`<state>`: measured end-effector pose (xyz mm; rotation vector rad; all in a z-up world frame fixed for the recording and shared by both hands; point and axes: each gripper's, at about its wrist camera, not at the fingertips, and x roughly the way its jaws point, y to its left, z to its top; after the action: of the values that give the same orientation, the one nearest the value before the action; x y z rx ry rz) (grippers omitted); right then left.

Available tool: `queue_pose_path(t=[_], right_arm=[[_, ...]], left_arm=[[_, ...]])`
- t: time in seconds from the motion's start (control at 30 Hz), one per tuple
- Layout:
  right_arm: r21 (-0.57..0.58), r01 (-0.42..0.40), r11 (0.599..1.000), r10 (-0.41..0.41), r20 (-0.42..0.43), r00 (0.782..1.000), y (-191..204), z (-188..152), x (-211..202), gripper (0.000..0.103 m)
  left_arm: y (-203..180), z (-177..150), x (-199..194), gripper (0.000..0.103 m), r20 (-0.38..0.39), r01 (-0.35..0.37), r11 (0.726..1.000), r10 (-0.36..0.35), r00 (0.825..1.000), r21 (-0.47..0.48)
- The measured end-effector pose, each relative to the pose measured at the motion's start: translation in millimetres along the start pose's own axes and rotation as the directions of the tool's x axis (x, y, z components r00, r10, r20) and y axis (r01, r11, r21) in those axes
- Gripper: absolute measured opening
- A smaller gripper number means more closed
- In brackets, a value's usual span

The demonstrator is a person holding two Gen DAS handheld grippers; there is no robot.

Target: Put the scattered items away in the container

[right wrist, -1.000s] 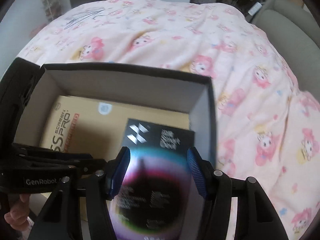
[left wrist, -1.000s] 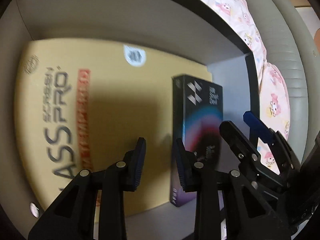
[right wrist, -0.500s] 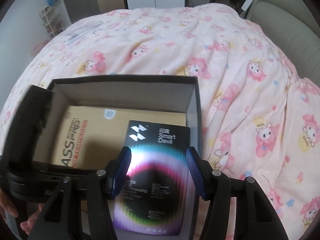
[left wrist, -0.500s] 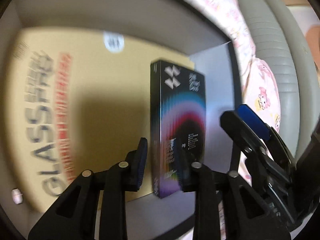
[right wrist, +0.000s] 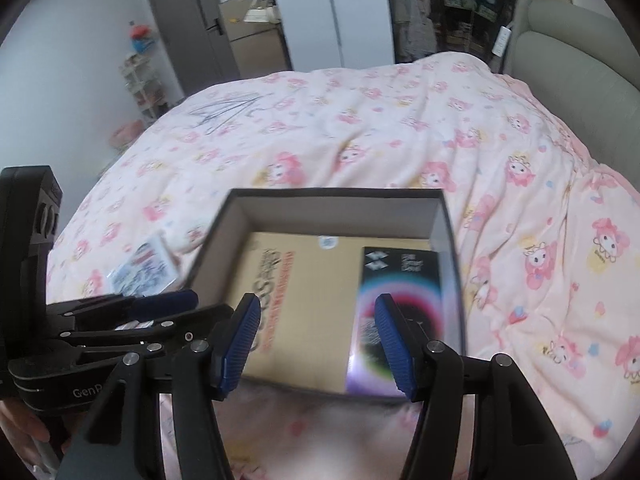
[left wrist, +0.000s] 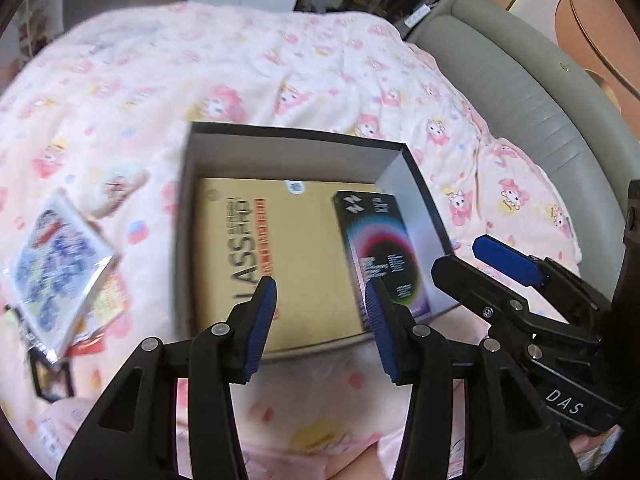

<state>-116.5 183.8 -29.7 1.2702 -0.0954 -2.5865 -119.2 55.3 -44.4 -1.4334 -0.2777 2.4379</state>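
An open dark box sits on the pink bed cover. Inside lie a flat tan screen-protector pack and a black box with rainbow rings along the right wall. My left gripper is open and empty, above the box's near edge. My right gripper is open and empty, also above the near edge; it shows at the right of the left wrist view. Loose packets lie on the cover left of the box.
A grey padded headboard runs along the right of the bed. A wire hanger lies on the far cover. A small dark item lies near the packets. Doors and shelves stand beyond the bed.
Both grippers have pulled back and up out of the box. The right gripper has let go of the black rainbow box, which now lies flat inside. The left gripper has opened wider.
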Motion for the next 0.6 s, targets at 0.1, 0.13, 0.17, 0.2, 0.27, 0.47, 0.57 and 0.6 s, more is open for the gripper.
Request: queue_pose_path(t=[0.1, 0.13, 0.17, 0.2, 0.27, 0.47, 0.57, 0.6], right_arm=[[-0.003, -0.035, 0.999, 0.035, 0.002, 0.999, 17, -8, -8, 0.056], [-0.007, -0.04, 0.999, 0.04, 0.005, 0.999, 24, -10, -11, 0.056], [-0.012, -0.042, 0.999, 0.042, 0.009, 0.999, 30, -12, -14, 0.056], [-0.016, -0.042, 0.999, 0.042, 0.012, 0.999, 36, -14, -17, 0.056], [-0.021, -0.045, 0.999, 0.046, 0.016, 0.999, 48, -17, -21, 0.056], [-0.071, -0.076, 0.995, 0.077, 0.013, 0.997, 82, -16, -24, 0.056], [-0.104, -0.08, 0.991, 0.082, 0.013, 0.997, 103, -16, -20, 0.056], [-0.112, -0.087, 0.99, 0.089, 0.011, 0.996, 109, -16, -18, 0.056]], left_arm=[[10, -11, -27, 0.047, 0.01, -0.002, 1.0, 0.003, 1.0, -0.005], [14, -14, -33, 0.047, 0.014, -0.014, 1.0, 0.014, 1.0, -0.001], [16, -15, -40, 0.047, 0.019, -0.025, 1.0, 0.025, 1.0, 0.003], [18, -17, -45, 0.047, 0.026, -0.036, 0.999, 0.036, 0.999, 0.007], [24, -20, -53, 0.047, 0.041, -0.048, 0.999, 0.048, 0.998, 0.004], [50, -31, -73, 0.047, 0.072, -0.056, 0.998, 0.059, 0.996, -0.042], [67, -37, -82, 0.047, 0.085, -0.081, 0.994, 0.087, 0.993, -0.069], [75, -39, -86, 0.047, 0.09, -0.088, 0.993, 0.095, 0.991, -0.081]])
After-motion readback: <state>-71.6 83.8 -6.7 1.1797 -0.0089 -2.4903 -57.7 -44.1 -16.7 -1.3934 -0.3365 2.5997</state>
